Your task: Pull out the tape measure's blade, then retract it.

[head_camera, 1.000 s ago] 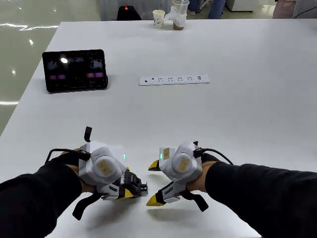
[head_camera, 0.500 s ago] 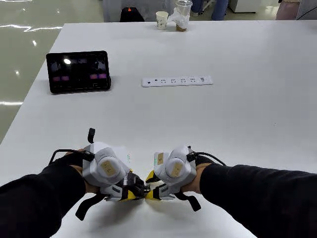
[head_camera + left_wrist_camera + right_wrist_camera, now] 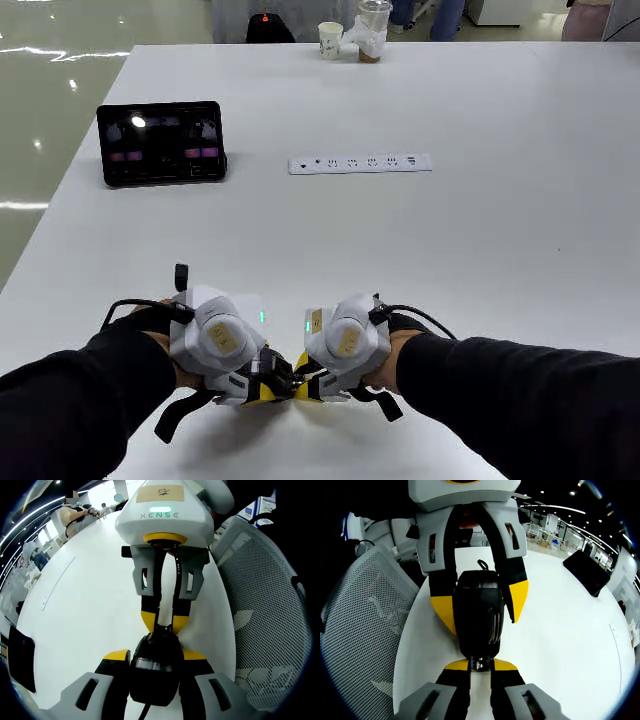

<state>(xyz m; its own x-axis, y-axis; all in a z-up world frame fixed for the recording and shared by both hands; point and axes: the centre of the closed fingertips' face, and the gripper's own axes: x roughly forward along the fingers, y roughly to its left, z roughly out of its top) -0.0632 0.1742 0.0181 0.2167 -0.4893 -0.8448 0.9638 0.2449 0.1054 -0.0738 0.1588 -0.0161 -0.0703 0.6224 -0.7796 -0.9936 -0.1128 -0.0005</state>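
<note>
Near on the bench (image 3: 420, 260), the tape measure (image 3: 477, 612) is clamped in the left gripper (image 3: 155, 656) and its blade hook (image 3: 479, 661) pinched by the right gripper (image 3: 478, 666); pulling out and retracting are both judged left to do.

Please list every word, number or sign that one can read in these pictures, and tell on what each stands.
"XENSE": on the right gripper, on its white housing below the green light.
Unreadable: the handwritten mark on the tan sticker above it.
Too small to read: marks on the tablet screen and the power strip.
</note>
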